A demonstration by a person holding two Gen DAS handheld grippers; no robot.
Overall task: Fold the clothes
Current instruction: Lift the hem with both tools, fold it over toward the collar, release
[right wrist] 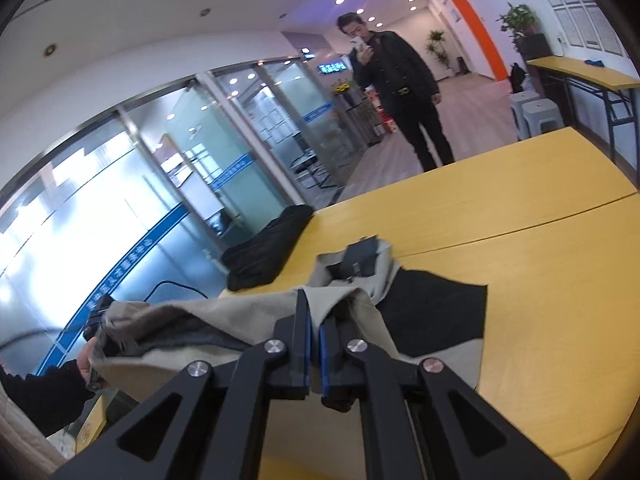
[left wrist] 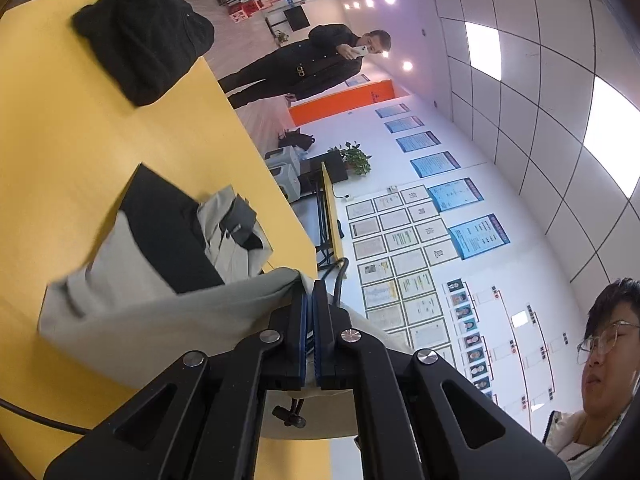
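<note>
A grey and black garment [left wrist: 160,280] lies partly on the yellow table [left wrist: 60,152], its near edge lifted. My left gripper [left wrist: 310,286] is shut on the garment's grey hem and holds it above the table. In the right wrist view the same garment [right wrist: 360,292] stretches between both grippers. My right gripper [right wrist: 314,312] is shut on its grey edge. The left gripper [right wrist: 98,328] shows at the far left of that view, held in a hand, clamping the other end.
A black knitted garment [left wrist: 144,40] lies at the table's far corner, also seen in the right wrist view [right wrist: 268,248]. A man in black [right wrist: 404,84] stands beyond the table with a phone. A seam [right wrist: 520,228] crosses the tabletop. A cable [right wrist: 176,286] hangs off the edge.
</note>
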